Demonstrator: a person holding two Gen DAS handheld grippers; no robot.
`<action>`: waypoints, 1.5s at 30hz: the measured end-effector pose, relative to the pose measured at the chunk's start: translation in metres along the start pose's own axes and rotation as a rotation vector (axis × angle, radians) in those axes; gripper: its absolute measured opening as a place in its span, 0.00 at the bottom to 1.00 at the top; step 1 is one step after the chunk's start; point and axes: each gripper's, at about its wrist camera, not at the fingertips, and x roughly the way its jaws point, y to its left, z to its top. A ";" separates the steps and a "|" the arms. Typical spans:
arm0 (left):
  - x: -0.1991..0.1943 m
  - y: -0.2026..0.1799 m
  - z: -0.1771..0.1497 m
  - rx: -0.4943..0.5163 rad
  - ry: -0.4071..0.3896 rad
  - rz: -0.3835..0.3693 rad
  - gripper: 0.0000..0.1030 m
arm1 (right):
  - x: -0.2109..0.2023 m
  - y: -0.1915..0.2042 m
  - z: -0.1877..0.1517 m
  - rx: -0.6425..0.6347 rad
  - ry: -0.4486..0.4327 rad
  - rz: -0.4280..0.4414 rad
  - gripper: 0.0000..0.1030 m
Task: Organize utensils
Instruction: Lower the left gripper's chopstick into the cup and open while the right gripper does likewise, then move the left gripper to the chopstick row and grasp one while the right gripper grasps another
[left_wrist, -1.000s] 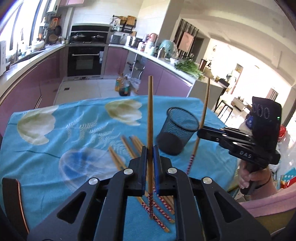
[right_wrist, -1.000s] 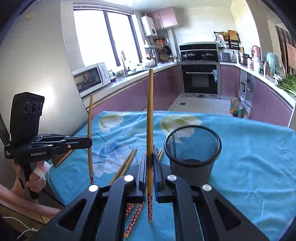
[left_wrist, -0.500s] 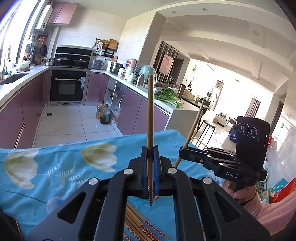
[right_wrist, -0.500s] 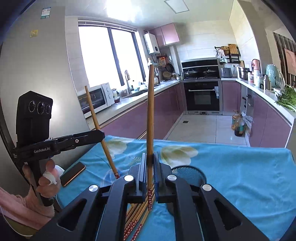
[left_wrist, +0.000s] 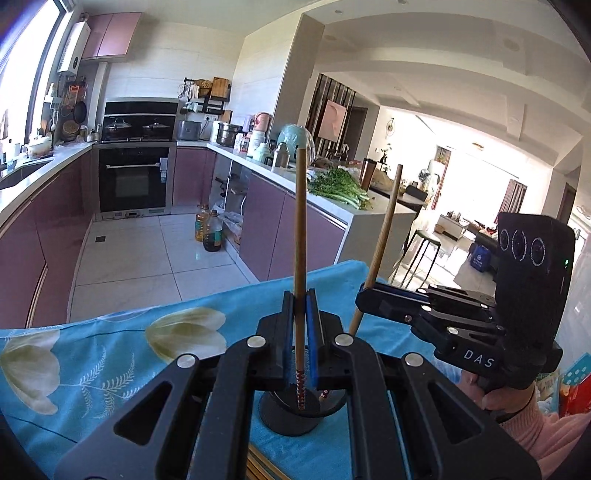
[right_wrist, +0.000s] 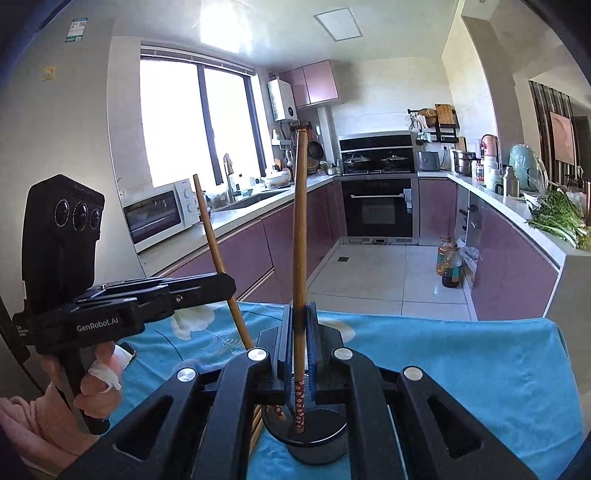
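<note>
My left gripper (left_wrist: 300, 306) is shut on a wooden chopstick (left_wrist: 300, 229) held upright; its red patterned tip hangs inside the black mesh cup (left_wrist: 291, 417) below. My right gripper (right_wrist: 300, 317) is shut on a second chopstick (right_wrist: 299, 236), also upright, with its patterned tip inside the same cup (right_wrist: 317, 439). The right gripper also shows in the left wrist view (left_wrist: 364, 291), and the left gripper shows in the right wrist view (right_wrist: 231, 282). Both grippers stand over the cup, close together. More chopsticks (right_wrist: 255, 424) lie on the blue cloth beside the cup, mostly hidden.
The table carries a blue flowered cloth (right_wrist: 480, 373). A phone (right_wrist: 123, 352) lies near its left edge. Beyond the table are purple kitchen cabinets (left_wrist: 314, 236), an oven (right_wrist: 380, 210) and bottles on the floor (left_wrist: 208, 234).
Both grippers have risen and come over the cup. The two chopstick tips, above the table before, now hang inside the cup's mouth.
</note>
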 end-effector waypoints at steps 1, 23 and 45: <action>0.005 0.000 -0.003 0.000 0.017 0.002 0.07 | 0.004 -0.001 -0.002 0.004 0.015 -0.002 0.05; 0.080 0.032 -0.043 -0.033 0.174 0.030 0.08 | 0.070 -0.021 -0.027 0.091 0.238 0.005 0.06; -0.026 0.085 -0.087 -0.084 0.077 0.267 0.39 | 0.008 0.043 -0.049 -0.076 0.161 0.130 0.26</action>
